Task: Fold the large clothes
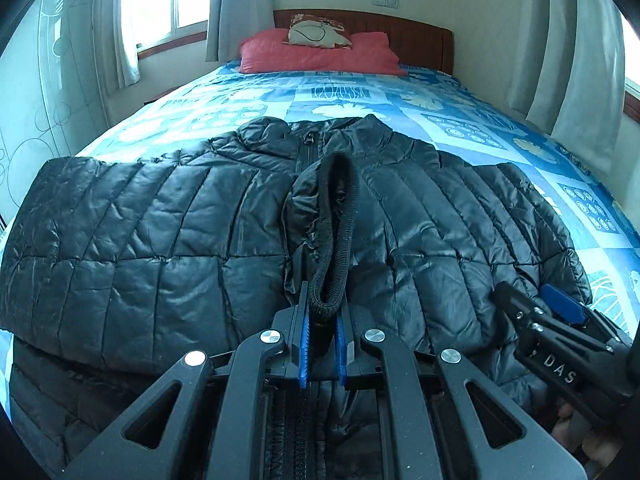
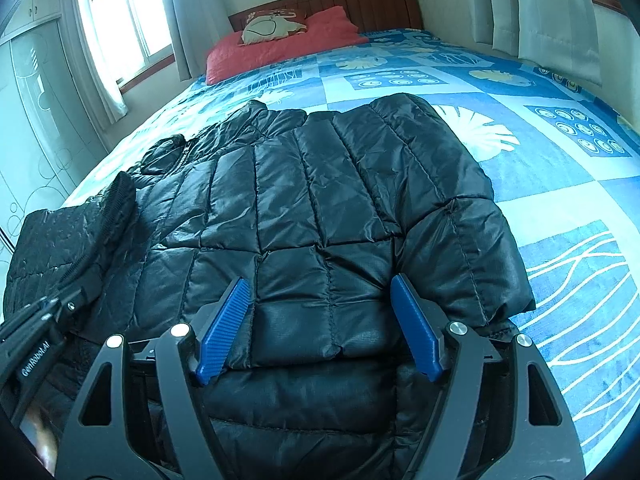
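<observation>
A black quilted puffer jacket [image 1: 160, 220] lies spread on the bed, collar towards the headboard. My left gripper [image 1: 322, 320] is shut on the ribbed cuff [image 1: 336, 240] of one sleeve, which it holds over the middle of the jacket near the zipper. In the right wrist view the same cuff [image 2: 116, 204] and left gripper [image 2: 76, 300] show at the left edge. My right gripper [image 2: 320, 292] stands open low over the jacket's [image 2: 320, 184] right part, where the other sleeve lies folded inward; its blue pads [image 2: 226, 320] press on nothing. It also shows at the left wrist view's right edge [image 1: 540, 312].
The bed has a blue patterned cover [image 1: 440, 96]. A red pillow [image 1: 320, 56] and a small cushion [image 1: 316, 34] lie by the wooden headboard [image 1: 420, 36]. Curtained windows [image 1: 168, 0] stand on the left and right, and a sliding wardrobe [image 2: 36, 100] lines the left wall.
</observation>
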Motion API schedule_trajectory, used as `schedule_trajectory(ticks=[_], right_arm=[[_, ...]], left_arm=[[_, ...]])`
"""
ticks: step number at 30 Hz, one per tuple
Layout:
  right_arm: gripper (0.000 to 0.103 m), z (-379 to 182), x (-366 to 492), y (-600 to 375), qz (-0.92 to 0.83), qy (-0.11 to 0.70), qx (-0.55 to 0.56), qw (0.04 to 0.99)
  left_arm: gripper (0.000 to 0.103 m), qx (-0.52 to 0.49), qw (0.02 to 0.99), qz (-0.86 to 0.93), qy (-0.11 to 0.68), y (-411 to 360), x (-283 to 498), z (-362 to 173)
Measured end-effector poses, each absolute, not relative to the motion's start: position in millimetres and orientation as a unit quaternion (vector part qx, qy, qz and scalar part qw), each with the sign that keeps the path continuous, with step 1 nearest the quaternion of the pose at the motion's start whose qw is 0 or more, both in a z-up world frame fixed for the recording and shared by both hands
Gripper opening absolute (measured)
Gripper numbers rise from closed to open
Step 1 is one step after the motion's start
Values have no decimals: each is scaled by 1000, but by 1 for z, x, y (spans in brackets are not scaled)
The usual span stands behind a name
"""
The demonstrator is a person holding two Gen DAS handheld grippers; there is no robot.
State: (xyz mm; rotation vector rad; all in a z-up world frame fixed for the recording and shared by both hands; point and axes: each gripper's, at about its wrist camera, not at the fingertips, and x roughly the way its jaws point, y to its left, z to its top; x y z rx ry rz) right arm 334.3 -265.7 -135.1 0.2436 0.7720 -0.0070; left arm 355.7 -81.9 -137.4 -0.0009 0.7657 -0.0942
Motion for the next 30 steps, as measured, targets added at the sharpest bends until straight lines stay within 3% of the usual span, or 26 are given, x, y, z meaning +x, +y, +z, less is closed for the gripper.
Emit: schedule_trajectory(ticks=[8,10,12,14,21,26,30], right_arm=[[74,-135,334,-266,-5,377,114,919],[74,-135,334,-266,-5,378,114,919],[74,-135,334,-265,-6,379,112,919],[74,-135,335,-264,-7,380,109,919],[74,-132,337,-262,-11,385,105,917],[73,-97,322,-244,-7,346,155,925],[73,-92,337,-200,47,364,158,917]], left_arm=[[15,13,921,-47,386,-87,356,-134],[27,18,921,-52,386,-86,351,-129],[61,20,924,-59,377,-85,342,-119],[74,17,930,-70,360,-81,331,-109],[74,35,941,-80,328,-44,290,-78],[74,21,946,-23,321,33,264,-80],[74,38,943,48,326,87,260,-92]])
